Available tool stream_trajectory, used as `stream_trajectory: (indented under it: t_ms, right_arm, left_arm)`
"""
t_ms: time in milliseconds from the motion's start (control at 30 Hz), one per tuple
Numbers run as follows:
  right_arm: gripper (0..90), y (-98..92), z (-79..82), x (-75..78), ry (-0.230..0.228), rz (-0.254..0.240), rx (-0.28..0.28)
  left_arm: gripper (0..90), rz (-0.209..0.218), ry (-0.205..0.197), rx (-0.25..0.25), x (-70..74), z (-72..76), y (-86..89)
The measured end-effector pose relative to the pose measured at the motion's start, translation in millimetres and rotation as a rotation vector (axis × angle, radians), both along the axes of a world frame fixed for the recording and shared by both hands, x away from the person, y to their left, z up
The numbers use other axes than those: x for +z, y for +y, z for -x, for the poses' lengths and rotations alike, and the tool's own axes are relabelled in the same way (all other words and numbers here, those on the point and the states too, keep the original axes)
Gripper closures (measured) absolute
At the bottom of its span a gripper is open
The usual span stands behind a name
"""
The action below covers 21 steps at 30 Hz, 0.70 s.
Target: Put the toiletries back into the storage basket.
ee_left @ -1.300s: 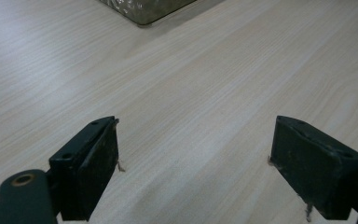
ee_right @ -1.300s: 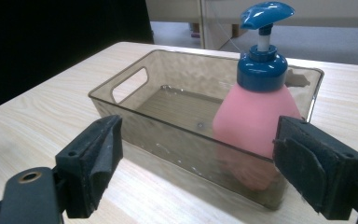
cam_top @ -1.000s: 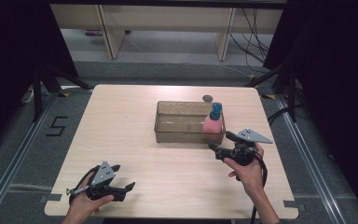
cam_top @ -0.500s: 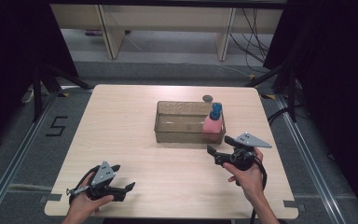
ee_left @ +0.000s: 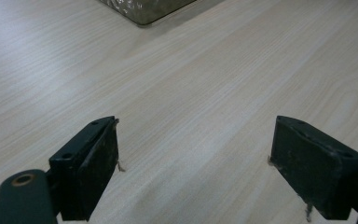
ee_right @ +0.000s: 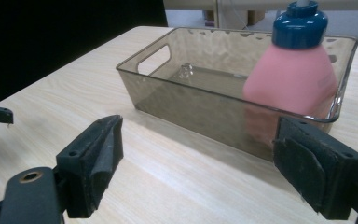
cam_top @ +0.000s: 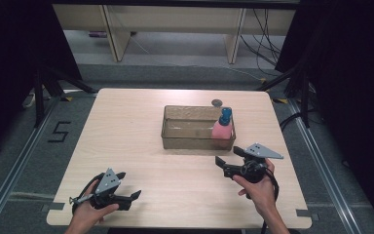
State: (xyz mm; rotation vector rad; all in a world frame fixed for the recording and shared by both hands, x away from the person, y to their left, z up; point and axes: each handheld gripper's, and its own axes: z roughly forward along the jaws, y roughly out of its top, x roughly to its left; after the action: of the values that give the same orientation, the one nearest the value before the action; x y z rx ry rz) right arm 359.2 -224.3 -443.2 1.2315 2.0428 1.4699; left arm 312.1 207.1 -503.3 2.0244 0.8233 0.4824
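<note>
A clear brownish bin (cam_top: pixel 185 127) sits mid-table, with a pink bottle (cam_top: pixel 221 129) with a blue cap standing upright in its right end. My right gripper (cam_top: pixel 228 156) hovers just in front of the bin's right end, open, nothing between its jaws. In the right gripper view the bin (ee_right: pixel 191 100) and the bottle (ee_right: pixel 291 79) lie straight ahead of my open right gripper (ee_right: pixel 196 163). My left gripper (cam_top: pixel 129 185) rests low near the front left of the table, open and holding nothing. In the left gripper view my left gripper (ee_left: pixel 193 163) frames bare wood, with a corner of the bin (ee_left: pixel 144 9) far ahead.
A small dark disc (cam_top: pixel 217 102) lies on the table just behind the bin. The wooden table (cam_top: pixel 126 126) has its front edge close behind both hands. Shelving legs and cables stand beyond the far edge. Dark curtains flank both sides.
My right gripper has drawn back a little from the bin toward the front edge, still open. The left gripper has not moved.
</note>
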Motion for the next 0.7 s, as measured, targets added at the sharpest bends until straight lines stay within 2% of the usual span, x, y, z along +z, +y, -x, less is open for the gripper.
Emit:
stream_trajectory:
  t_ms: [33, 133, 200, 233, 300, 333, 433, 467, 500, 533, 567, 600, 633, 667, 700]
  right_arm:
    - [17.2, -0.2, 0.1, -0.8, -0.022, 0.006, 0.009]
    - [17.2, 0.0, 1.2, -1.5, -0.031, 0.008, 0.02]
    - [17.2, 0.5, 3.2, -1.9, -0.021, 0.005, 0.025]
    - [17.2, 2.2, 4.9, -2.4, 0.0, -0.007, 0.014]
    - [17.2, 1.9, 6.3, -2.6, -0.003, -0.011, 0.025]
    - [17.2, 0.1, 6.2, -2.9, -0.026, 0.017, 0.024]
    - [16.2, 2.1, 10.2, -4.9, 0.014, -0.022, 0.019]
    - [16.2, 2.1, 10.2, -4.9, 0.014, -0.022, 0.019]
    - [16.1, 0.3, 8.3, -6.4, -0.017, 0.004, 0.027]
    - [15.8, 1.9, 10.5, -6.6, 0.013, -0.014, 0.019]
    - [15.6, -1.0, 10.2, -7.7, -0.027, 0.022, 0.026]
    - [15.6, -1.0, 10.2, -7.7, -0.027, 0.022, 0.026]
    - [15.5, 0.3, 12.3, -8.9, -0.012, -0.005, 0.04]
    - [15.5, 0.3, 12.3, -8.9, -0.012, -0.005, 0.04]
    - [15.5, 1.3, 15.0, -9.6, 0.011, -0.024, 0.04]
  left_arm:
    - [14.8, 0.003, 0.002, 0.0, -0.1, 0.0, -0.2]
    - [14.8, 0.008, 0.004, 0.003, -0.1, 0.3, -0.5]
    - [14.8, 0.007, 0.004, 0.002, -0.1, 0.3, -0.4]
    - [14.8, 0.008, 0.004, 0.003, -0.1, 0.3, -0.5]
    - [14.8, 0.008, 0.004, 0.003, -0.2, 0.3, -0.5]
    - [14.8, 0.008, 0.004, 0.002, -0.2, 0.3, -0.4]
    - [14.8, 0.008, 0.004, 0.003, -0.2, 0.2, -0.3]
    - [14.8, 0.007, 0.005, 0.003, -0.2, 0.1, -0.2]
    - [14.8, 0.008, 0.005, 0.003, -0.2, 0.1, -0.3]
    - [14.8, 0.007, 0.004, 0.002, -0.1, 0.1, -0.3]
    - [14.8, 0.007, 0.005, 0.002, 0.0, 0.2, -0.4]
    - [14.8, 0.007, 0.005, 0.002, 0.0, 0.2, -0.4]
    - [14.7, 0.008, 0.005, 0.002, -0.2, 0.3, -0.5]
    - [14.7, 0.008, 0.004, 0.003, -0.2, 0.3, -0.4]
    - [14.8, 0.008, 0.005, 0.003, -0.2, 0.2, -0.2]
